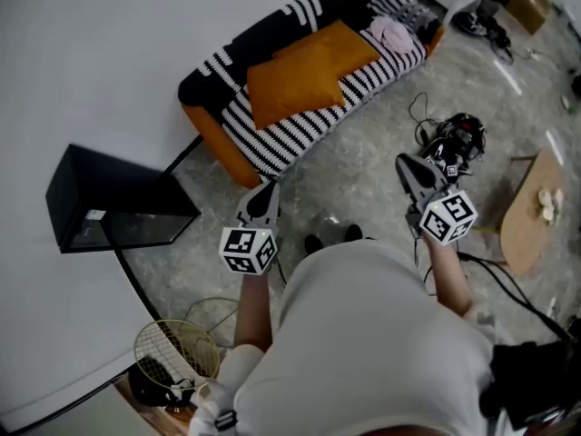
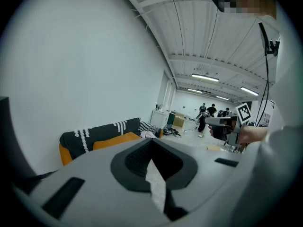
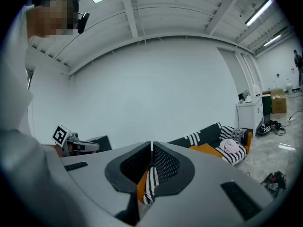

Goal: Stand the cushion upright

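Note:
An orange cushion [image 1: 309, 71] lies flat on the seat of a black-and-white striped sofa [image 1: 272, 143] against the white wall. In the left gripper view the cushion [image 2: 116, 140] shows far off, and in the right gripper view it [image 3: 206, 149] lies beside a pink cloth. My left gripper [image 1: 263, 193] is held in the air over the floor, short of the sofa's near end, jaws shut and empty [image 2: 152, 143]. My right gripper [image 1: 406, 163] is level with it further right, also shut with nothing between the jaws [image 3: 151, 145]. Neither touches the cushion.
A pink cloth [image 1: 390, 33] and striped pillows sit at the sofa's far end. A black cabinet [image 1: 109, 198] stands left by the wall. Black gear and cables [image 1: 454, 139] lie on the floor, a wooden table [image 1: 531, 212] at right, a racket [image 1: 177, 348] behind. Several people [image 2: 208, 110] stand far off.

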Demonstrator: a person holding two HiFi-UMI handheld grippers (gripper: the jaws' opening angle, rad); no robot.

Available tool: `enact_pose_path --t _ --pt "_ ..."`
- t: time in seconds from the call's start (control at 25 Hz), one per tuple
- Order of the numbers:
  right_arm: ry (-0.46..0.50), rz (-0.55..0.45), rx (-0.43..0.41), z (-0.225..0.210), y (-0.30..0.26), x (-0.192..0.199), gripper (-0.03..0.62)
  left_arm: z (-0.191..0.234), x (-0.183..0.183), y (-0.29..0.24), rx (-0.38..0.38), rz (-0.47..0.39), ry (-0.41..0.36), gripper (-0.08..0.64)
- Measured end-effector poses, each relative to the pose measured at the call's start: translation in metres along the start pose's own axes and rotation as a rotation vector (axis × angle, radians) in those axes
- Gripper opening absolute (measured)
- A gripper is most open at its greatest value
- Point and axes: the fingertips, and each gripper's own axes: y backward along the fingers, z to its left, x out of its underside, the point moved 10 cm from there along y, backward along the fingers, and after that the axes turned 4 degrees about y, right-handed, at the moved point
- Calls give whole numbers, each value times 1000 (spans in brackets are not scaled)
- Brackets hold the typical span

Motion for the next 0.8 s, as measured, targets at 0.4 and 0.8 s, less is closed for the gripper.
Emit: enact_pose_path --t 0.4,0.8 --pt "-42 -2 -35 -21 13 5 43 -18 8 -9 -8 0 3 2" --pt "-25 56 -70 -75 33 14 43 -47 18 -33 -32 -52 71 2"
